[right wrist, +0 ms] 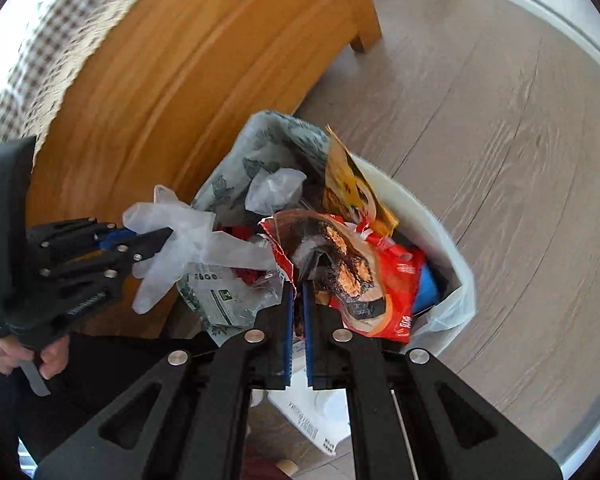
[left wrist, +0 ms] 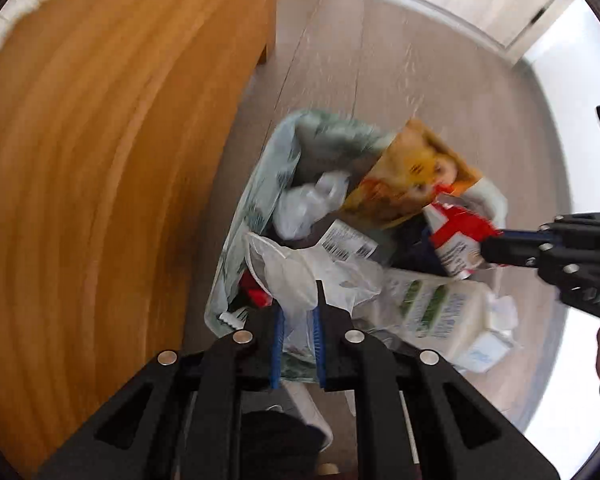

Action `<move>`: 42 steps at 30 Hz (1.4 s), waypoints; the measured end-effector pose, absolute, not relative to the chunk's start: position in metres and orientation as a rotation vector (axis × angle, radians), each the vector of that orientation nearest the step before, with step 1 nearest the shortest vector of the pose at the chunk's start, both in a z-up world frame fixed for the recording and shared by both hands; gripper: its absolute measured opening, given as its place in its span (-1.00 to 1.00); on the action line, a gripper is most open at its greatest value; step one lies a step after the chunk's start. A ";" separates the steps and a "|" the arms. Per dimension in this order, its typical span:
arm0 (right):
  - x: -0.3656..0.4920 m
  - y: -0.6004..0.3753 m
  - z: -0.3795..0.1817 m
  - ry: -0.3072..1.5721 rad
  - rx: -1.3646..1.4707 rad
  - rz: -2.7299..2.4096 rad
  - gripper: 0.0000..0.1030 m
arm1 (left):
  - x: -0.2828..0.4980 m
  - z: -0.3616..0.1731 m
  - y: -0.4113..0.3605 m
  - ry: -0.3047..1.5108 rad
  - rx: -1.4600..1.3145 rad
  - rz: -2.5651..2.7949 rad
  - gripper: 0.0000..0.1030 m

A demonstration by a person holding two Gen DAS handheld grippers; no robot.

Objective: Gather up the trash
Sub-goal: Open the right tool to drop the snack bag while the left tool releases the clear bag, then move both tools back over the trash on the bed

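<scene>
While one wide orange-brown wooden furniture panel (right wrist: 188, 60) is filling the background, one white plastic bin (right wrist: 428, 216) lined with a pale leaf-printed bag (left wrist: 260, 184) is standing just beside it on the grey plank floor (right wrist: 500, 120), heaped with wrappers. Over the bin, the left gripper (left wrist: 299, 300) is pinching one translucent disposable glove (right wrist: 180, 236), and the right gripper (right wrist: 298, 292) is clamping one crumpled red snack wrapper (right wrist: 364, 272) beside one yellow-orange pouch (left wrist: 412, 176).
</scene>
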State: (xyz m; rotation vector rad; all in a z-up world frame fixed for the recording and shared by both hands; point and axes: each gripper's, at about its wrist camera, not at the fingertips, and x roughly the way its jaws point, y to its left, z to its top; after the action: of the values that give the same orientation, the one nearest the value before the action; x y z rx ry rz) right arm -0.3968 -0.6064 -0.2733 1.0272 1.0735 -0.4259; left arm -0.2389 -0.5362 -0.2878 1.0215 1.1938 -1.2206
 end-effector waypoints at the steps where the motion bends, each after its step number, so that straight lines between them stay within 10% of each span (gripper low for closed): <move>1: -0.397 -0.607 -0.277 1.075 1.036 -0.431 -0.90 | -0.238 -0.293 -0.537 1.202 1.033 -1.211 -0.80; 8: -0.380 -0.602 -0.293 1.142 0.990 -0.461 -0.88 | -0.231 -0.308 -0.544 1.229 0.970 -1.218 -0.73; 13: -0.354 -0.597 -0.303 1.230 0.907 -0.462 -0.72 | -0.224 -0.307 -0.546 1.249 0.941 -1.210 0.11; 16: -0.346 -0.592 -0.295 1.251 0.897 -0.433 -0.02 | -0.218 -0.300 -0.547 1.270 0.877 -1.225 0.20; 32: -0.407 -0.592 -0.186 1.180 0.708 -0.606 0.00 | -0.234 -0.246 -0.530 1.146 0.818 -1.307 0.30; 42: -0.393 -0.581 -0.122 1.076 0.569 -0.657 0.09 | -0.230 -0.114 -0.457 0.916 0.443 -1.423 0.46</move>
State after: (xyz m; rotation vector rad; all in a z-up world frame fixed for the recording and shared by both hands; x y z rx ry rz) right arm -0.3930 -0.5812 -0.1224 0.5695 1.0758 -0.6568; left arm -0.2299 -0.4573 -0.1137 0.4434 0.9161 -1.4231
